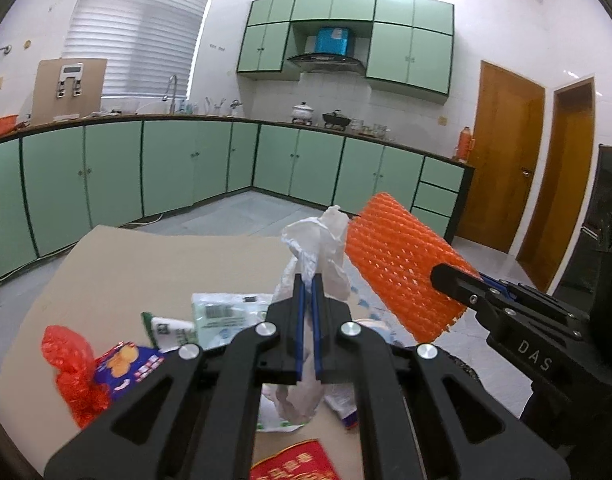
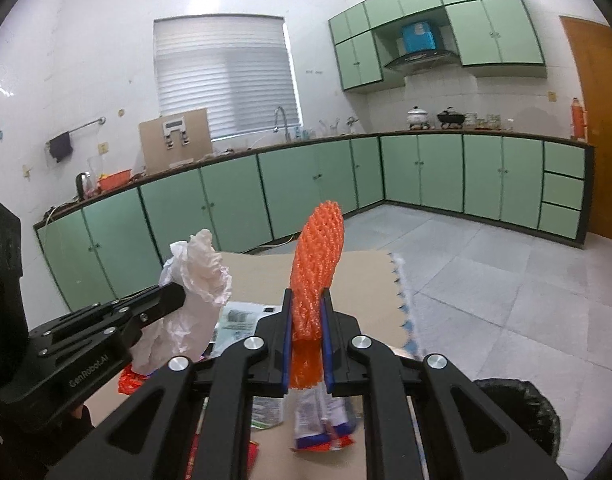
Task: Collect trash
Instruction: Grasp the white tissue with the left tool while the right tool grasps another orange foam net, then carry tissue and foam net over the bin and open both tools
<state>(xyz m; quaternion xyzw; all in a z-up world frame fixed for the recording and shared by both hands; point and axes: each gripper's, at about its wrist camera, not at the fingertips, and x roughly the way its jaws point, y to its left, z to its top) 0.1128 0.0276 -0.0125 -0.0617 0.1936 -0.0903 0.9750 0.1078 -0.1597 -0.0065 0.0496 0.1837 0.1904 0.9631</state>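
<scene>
- Left wrist view: a cardboard sheet (image 1: 153, 264) spread over the kitchen floor carries the litter, with green cabinets (image 1: 117, 168) along the walls behind.
- A bin lined with a black bag (image 2: 518, 412) sits on the tiled floor just off the cardboard's right edge, low in the right wrist view; nothing can be seen inside it from here.
- The orange foam net (image 1: 402, 268) is raised clear of the cardboard, clenched between the pads of the right tool (image 2: 307, 312), which squeeze it flat.
- The crumpled white plastic bag (image 1: 322, 248) is also lifted off the sheet, pinched tight in the left tool (image 1: 308, 292), whose blue pads are pressed nearly together.
- Still lying near the cardboard's near edge: a red mesh bag (image 1: 71, 376), a blue snack wrapper (image 1: 125, 364), a green-and-white packet (image 1: 221, 316) and a red printed card (image 1: 293, 462) at the very front.
- Judged from this, the collection is only partly done: two pieces are in hand and not yet binned, and at least four more wait on the sheet.
</scene>
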